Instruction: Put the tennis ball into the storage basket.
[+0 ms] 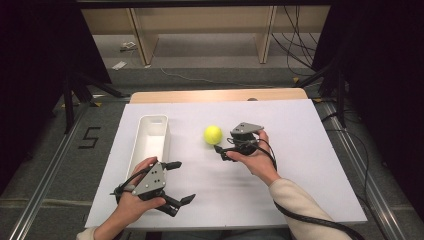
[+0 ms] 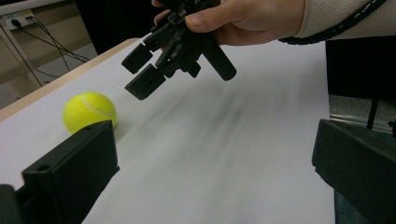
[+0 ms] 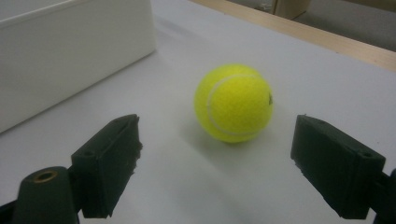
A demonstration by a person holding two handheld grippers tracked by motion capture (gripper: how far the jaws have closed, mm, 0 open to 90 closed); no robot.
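The high view gives the whole layout: 1 yellow tennis ball (image 1: 213, 134) near the middle of the white table sheet (image 1: 300, 165), 1 white bin (image 1: 150, 141) to its left, 2 grippers. The right gripper (image 1: 221, 152) sits just beside the ball, on its near-right side, not touching it. The left gripper (image 1: 179, 181) is low near the table's front edge, next to the bin's near end, well apart from the ball.

The right gripper view adds the close-up: the ball (image 3: 234, 102) rests on the sheet ahead of the jaws, in line with the gap between them, and the bin wall (image 3: 70, 56) is at upper left. The jaws are spread wide, wider than the ball, holding nothing and touching nothing.

The left gripper view looks across the table: the ball (image 2: 88, 111) is partly behind its own left jaw, and the right gripper (image 2: 145, 70) hangs above the sheet in a hand (image 2: 243, 21), tips angled down toward the ball. The left gripper's jaws are wide apart, empty.

Count: 1 ball, 1 bin, 2 grippers, 2 hands.
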